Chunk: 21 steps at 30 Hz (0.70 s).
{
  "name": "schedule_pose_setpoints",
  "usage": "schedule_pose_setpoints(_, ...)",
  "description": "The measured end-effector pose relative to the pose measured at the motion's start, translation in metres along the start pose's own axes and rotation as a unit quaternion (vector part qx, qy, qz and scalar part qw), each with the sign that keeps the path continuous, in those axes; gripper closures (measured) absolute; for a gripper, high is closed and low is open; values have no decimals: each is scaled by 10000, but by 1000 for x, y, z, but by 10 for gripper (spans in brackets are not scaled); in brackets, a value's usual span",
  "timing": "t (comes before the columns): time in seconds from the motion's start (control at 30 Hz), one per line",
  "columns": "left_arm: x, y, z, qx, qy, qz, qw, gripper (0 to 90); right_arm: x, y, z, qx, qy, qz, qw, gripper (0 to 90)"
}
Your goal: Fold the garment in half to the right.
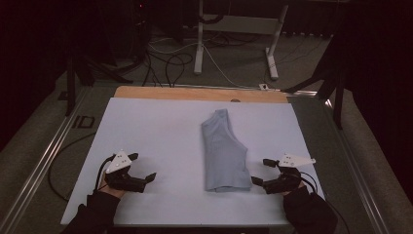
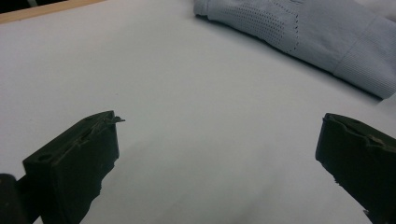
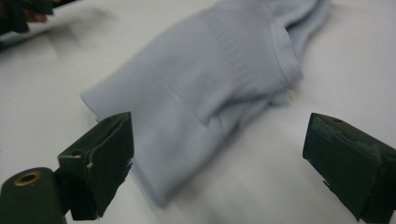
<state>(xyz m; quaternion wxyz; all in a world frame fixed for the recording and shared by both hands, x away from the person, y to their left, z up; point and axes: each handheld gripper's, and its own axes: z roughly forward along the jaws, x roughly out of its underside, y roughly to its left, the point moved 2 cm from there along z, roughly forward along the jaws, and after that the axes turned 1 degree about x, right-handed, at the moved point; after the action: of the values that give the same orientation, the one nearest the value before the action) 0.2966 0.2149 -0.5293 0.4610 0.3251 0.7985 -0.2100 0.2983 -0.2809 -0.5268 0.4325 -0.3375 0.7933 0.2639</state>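
Folded pale blue garment (image 1: 224,151) lies mid tabletop (image 1: 146,131). Right tongs (image 1: 259,171) gape wide just beside its near right corner, holding nothing. Left tongs (image 1: 142,165) gape wide, empty, well apart. Garment's far end cut off in right gripper view; dim lighting.

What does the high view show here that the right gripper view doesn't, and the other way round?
High view: the whole white mat, the table's wooden far edge, cables and a metal stand on the floor, and the right gripper from outside, beside the garment's near right edge. Right gripper view: close detail of the ribbed band and the layered fold, seen between its own open jaws. Both: the folded light blue garment and the left gripper.
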Motion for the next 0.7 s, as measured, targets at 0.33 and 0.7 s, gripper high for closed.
schedule_pose_setpoints(0.33, -1, -1, -2, -18, -26, 38, 10000, 3, 13, 2, -9, 455, 171, 99, 9988, 90)
schedule_pose_setpoints(0.7, -1, -1, -1, -2, -5, 53, 10000, 3, 16, -2, -11, 609, 193, 161, 9978, 91)
